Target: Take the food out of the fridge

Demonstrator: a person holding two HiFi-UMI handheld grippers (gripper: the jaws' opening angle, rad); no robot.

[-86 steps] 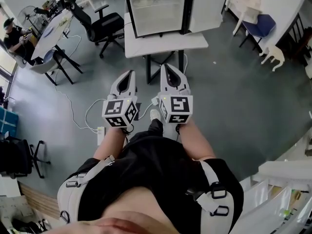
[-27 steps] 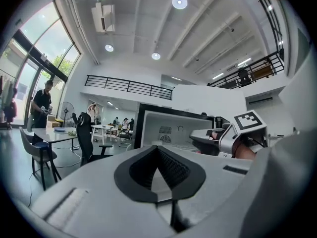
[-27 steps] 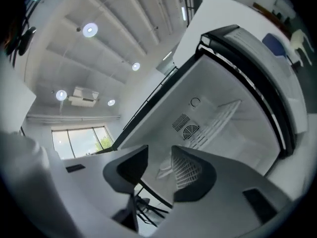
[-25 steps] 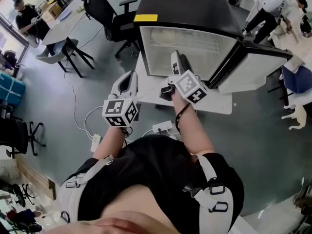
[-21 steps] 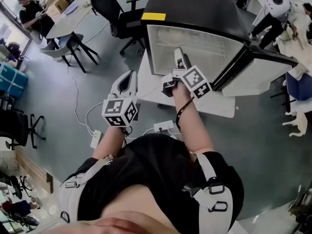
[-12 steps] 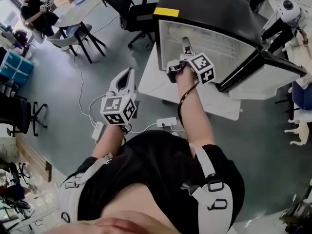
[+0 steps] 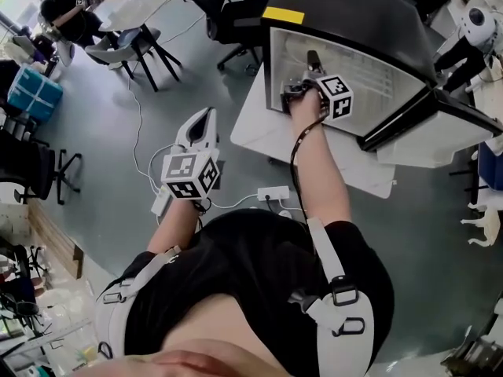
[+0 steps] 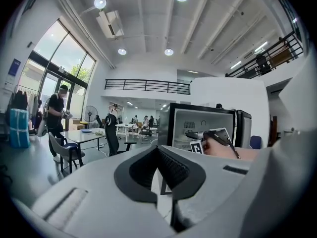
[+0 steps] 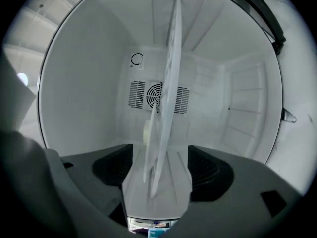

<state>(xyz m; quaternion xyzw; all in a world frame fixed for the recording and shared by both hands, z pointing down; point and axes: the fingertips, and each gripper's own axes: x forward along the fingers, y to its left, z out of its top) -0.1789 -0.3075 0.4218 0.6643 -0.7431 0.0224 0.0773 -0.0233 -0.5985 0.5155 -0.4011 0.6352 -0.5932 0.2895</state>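
**Right jaws inside the fridge, food ahead**

The right gripper [image 9: 161,168], jaws apart, is well inside the fridge [image 7: 346,14]. A pale lump [image 9: 147,131], probably the food, sits straight ahead near the back, close against the shelf [image 9: 169,73]. The left gripper [image 8: 159,155], jaws together, hangs outside.

Right tool [image 9: 157,177] inside a white fridge [image 9: 84,88], jaws apart, a thin pale shelf [image 9: 171,83] seen edge-on between them, slatted vent [image 9: 136,94] and round dial [image 9: 137,59] on the back wall, small cream lump [image 9: 147,130], perhaps food, beside the shelf
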